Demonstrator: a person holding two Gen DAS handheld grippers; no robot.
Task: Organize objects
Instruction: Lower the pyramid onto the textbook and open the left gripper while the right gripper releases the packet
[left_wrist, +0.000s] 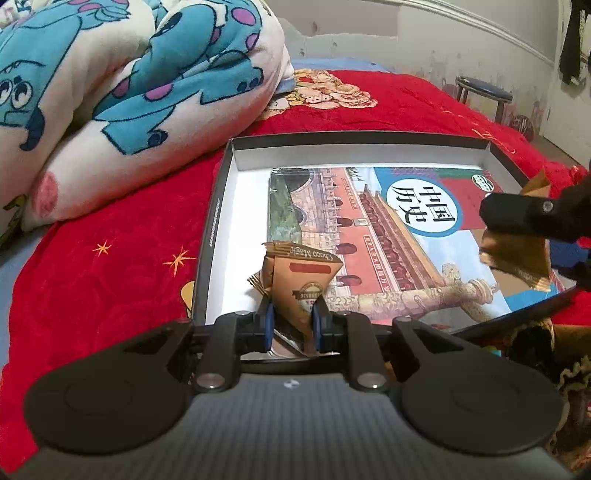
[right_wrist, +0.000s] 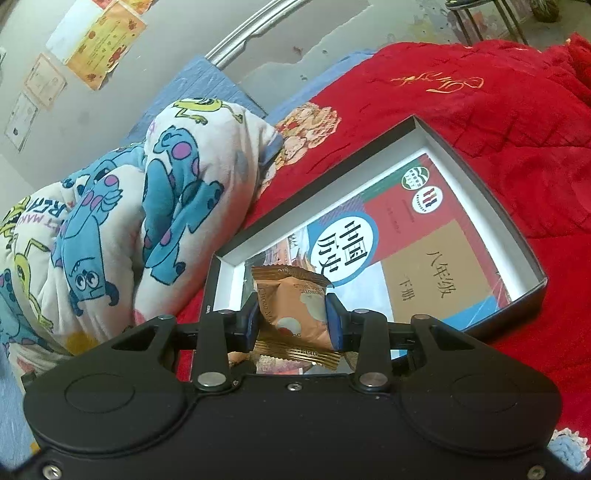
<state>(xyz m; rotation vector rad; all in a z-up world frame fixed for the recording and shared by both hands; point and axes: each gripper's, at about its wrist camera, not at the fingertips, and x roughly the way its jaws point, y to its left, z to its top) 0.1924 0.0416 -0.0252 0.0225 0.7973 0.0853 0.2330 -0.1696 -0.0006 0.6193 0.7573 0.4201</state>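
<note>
A bed (left_wrist: 110, 266) under a red cover fills the room's middle, with a cartoon-print quilt (left_wrist: 122, 92) bunched at one side. The scuffed pale wall (right_wrist: 177, 33) carries what look like certificates (right_wrist: 99, 44). A dark round stool (left_wrist: 484, 92) stands beyond the bed.

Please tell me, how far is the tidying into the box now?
Done: the history book already lies flat in the open box. In hand: each gripper, left and right, is shut on a snack packet, left packet, right packet, both over the box. Left: releasing both packets inside.
</note>
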